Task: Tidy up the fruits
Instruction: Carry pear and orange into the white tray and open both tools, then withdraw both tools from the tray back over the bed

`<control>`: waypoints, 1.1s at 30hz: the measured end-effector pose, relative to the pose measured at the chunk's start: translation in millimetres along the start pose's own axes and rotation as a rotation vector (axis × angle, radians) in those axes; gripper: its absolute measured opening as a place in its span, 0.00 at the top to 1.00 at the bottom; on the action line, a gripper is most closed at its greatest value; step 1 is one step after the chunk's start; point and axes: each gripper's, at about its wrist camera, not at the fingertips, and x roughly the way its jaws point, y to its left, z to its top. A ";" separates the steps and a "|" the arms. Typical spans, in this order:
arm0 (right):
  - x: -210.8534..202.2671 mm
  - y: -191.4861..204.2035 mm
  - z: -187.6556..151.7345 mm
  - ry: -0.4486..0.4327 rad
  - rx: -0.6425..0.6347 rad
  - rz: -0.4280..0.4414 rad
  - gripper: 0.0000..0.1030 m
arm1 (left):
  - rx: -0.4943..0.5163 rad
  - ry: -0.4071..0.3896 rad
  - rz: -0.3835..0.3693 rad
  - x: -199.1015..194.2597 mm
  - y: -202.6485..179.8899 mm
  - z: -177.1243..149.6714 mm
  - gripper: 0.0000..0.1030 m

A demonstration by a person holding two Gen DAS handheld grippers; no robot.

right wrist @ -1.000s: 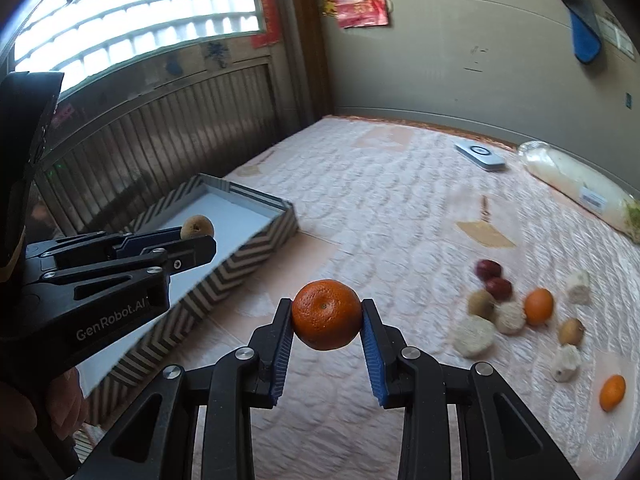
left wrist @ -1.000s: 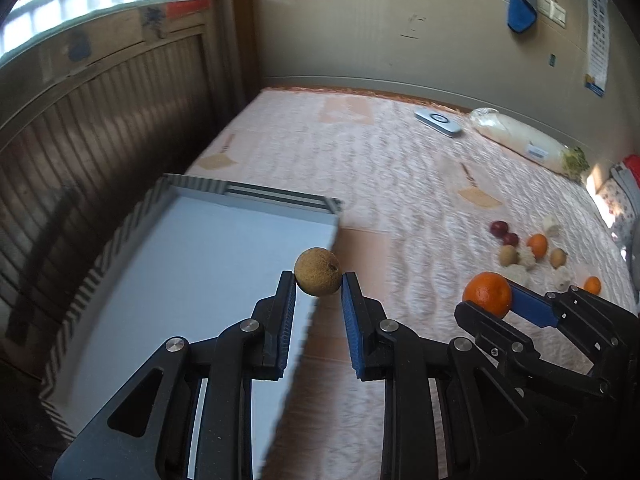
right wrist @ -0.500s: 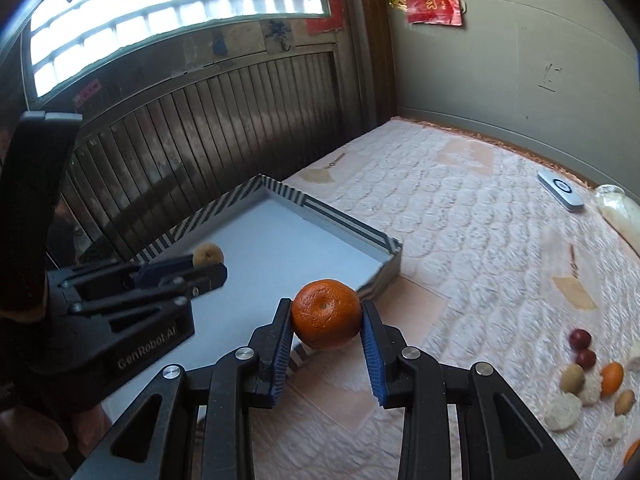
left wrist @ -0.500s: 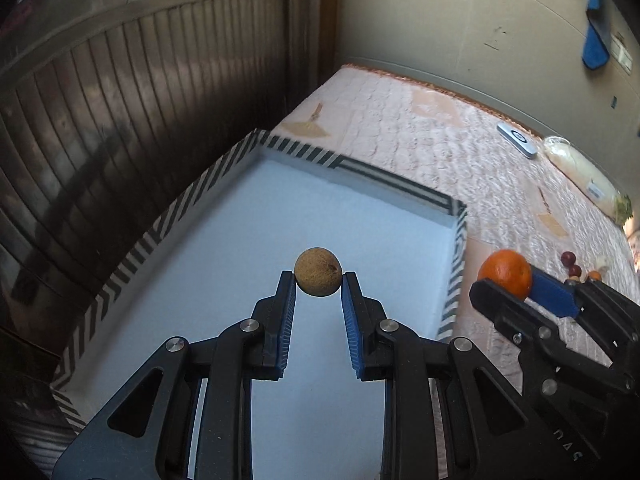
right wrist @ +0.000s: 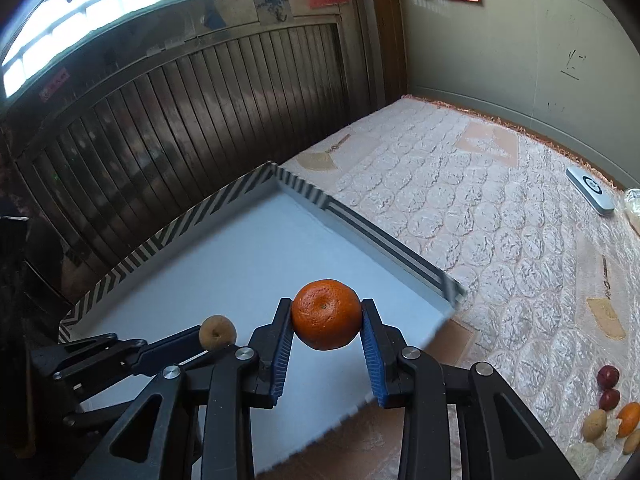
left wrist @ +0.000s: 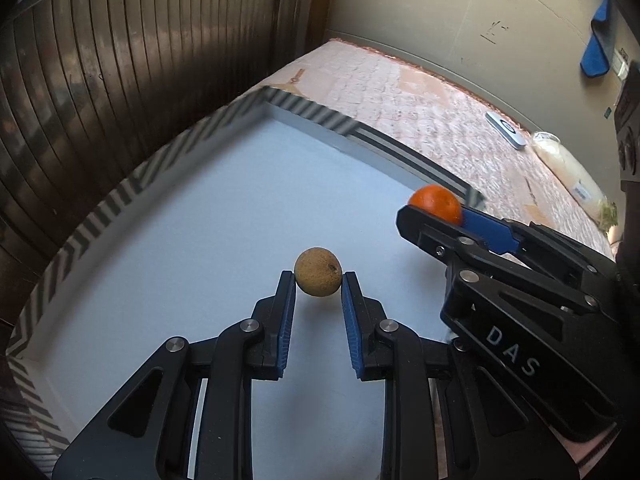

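Item one: small brown fruit (left wrist: 318, 272), clamped between my left gripper (left wrist: 319, 280) pads, above the tray (left wrist: 120, 200) floor. Item two: orange (right wrist: 326, 314), pinched in my right gripper (right wrist: 326, 316), over the tray's near-right corner.

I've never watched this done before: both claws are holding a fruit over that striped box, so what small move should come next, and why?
Probably lower the left gripper a little and open it. Its small brown fruit hangs above the bare floor of the box, clamped between the pads, so a short drop would land it inside. The right gripper with its orange sits nearer the box's edge and could follow.
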 end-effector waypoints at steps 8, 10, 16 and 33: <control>12.9 -4.8 -0.5 0.043 -0.018 -0.026 0.69 | 0.006 0.029 0.052 15.7 15.1 22.4 0.78; 15.5 -3.1 -2.5 0.053 -0.029 -0.046 0.69 | -0.002 0.039 0.060 20.2 17.3 23.5 0.78; 18.4 1.9 -2.8 0.058 -0.046 -0.033 0.64 | -0.043 0.068 0.018 28.5 23.6 23.3 0.73; -66.6 -34.3 -34.0 -0.058 0.103 -0.034 0.58 | -0.133 -0.017 0.012 1.4 -0.8 -6.1 0.45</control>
